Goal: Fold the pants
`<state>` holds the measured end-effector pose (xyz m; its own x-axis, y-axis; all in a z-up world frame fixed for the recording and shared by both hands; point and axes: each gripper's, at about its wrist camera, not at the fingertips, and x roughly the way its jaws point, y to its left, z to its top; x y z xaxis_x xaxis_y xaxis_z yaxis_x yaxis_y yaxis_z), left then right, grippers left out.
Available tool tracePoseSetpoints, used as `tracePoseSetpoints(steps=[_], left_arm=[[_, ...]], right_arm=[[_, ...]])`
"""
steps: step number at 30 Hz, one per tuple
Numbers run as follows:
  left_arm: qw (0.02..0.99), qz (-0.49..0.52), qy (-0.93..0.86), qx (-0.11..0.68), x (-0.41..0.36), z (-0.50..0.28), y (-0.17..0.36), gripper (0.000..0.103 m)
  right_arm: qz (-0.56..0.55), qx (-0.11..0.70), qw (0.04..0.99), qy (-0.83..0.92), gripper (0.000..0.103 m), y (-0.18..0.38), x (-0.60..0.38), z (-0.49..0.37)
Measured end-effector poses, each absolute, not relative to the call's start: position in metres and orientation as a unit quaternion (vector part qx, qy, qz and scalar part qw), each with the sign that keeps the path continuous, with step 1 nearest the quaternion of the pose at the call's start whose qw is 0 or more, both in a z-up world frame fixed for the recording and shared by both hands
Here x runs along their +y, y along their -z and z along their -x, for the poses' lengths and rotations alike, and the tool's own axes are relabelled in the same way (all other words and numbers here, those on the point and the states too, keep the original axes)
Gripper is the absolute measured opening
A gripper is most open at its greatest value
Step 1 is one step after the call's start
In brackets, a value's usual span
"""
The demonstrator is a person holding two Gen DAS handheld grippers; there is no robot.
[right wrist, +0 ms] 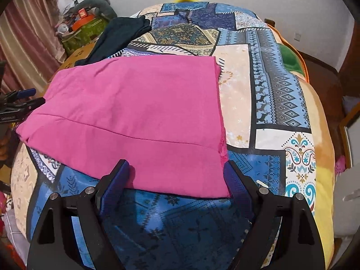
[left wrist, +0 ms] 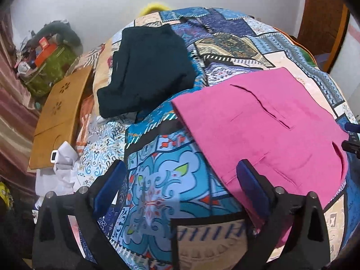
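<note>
The pink pants [right wrist: 126, 117] lie flat, folded, on the patchwork bedspread [right wrist: 258, 85]; left gripper [left wrist: 180, 180] and right gripper [right wrist: 177, 175] hover with jaws apart, empty; next fold likely requires clamping the near edge.

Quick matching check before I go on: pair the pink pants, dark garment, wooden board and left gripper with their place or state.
1. pink pants
2. dark garment
3. wooden board
4. left gripper

a. beside the bed, off the bedspread
b. open, nothing between its fingers
c. folded, nearest both grippers
d. bunched farther back on the bed

Pairs: 1-c, 2-d, 3-a, 4-b
</note>
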<state>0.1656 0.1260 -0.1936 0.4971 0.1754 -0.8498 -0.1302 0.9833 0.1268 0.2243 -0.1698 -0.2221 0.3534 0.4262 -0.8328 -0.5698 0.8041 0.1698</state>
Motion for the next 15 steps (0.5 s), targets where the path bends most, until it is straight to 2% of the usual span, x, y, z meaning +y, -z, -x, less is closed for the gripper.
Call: tracePoseSetpoints(steps=[4, 12, 15], left_arm=[[0.865, -0.007, -0.095, 0.493, 0.130, -0.161, 0.186, 0.101], [0.868, 0.088, -0.069, 0.483, 0.116, -0.125, 0.169, 0.101], [0.865, 0.109, -0.047, 0.488, 0.103, -0.115, 0.168, 0.096]], right_arm=[[0.072, 0.468, 0.825, -0.309, 0.083, 0.212, -0.164, -0.220], [0.053, 0.436, 0.836, -0.329, 0.083, 0.194, -0.140, -0.220], [0.067, 0.440, 0.833, -0.330, 0.083, 0.204, -0.126, -0.222]])
